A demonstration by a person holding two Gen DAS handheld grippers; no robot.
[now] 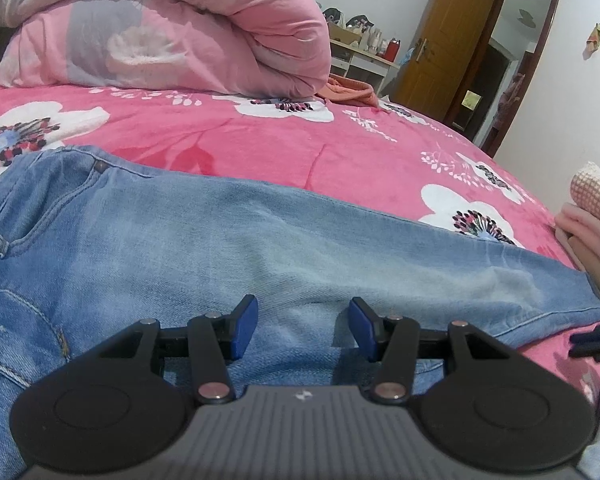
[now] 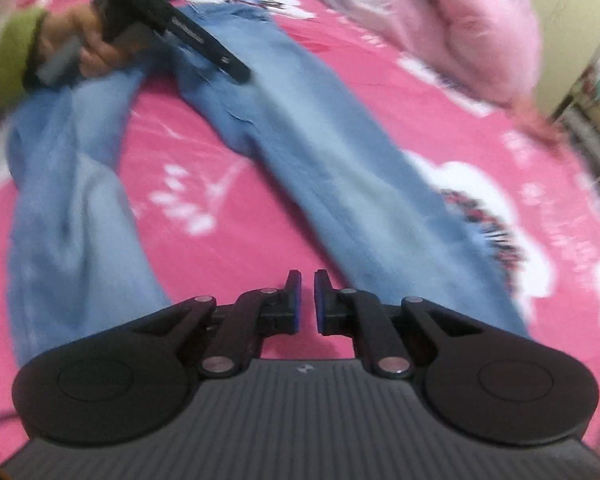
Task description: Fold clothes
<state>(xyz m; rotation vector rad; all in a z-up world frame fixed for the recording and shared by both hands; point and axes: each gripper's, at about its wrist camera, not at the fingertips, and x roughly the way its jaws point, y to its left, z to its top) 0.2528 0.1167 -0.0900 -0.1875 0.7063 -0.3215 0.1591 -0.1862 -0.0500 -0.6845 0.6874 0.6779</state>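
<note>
Blue-padded, black-linked left gripper (image 1: 303, 326) close at the bottom of the left wrist view, jaws spread wide with nothing between them, poised low over a pair of faded light-blue denim jeans (image 1: 204, 232). Spread flat beneath it on a bright pink fleece bedspread with white flowers (image 1: 260, 136), waistband end with pocket and rivet off to the left, one leg running right toward its hem. At the right edge, a small stack of pale pink folded cloth (image 1: 588, 236) topped by a waffle-textured piece, touching or just beside that hem; cannot tell which. Farther back, a rolled pink and grey floral quilt (image 1: 160, 28) lying on the bedspread. Beyond the bed, a white shelf unit cluttered with bottles (image 1: 364, 54) and a brown wooden door (image 1: 444, 40) standing open.

Blurred in the right wrist view: black right gripper (image 2: 307, 300) nearest, pads drawn almost together with only a thin slit left, gripping nothing, hanging above bare pink bedspread between the two splayed denim legs. Legs fanning out from the crotch toward the camera, one to the left, one to the right. Farther up, the left gripper seen from outside, held in a hand (image 2: 84, 48) with a green sleeve cuff (image 2: 14, 52), over the waist end of the jeans. Rolled quilt at the far upper right.
</note>
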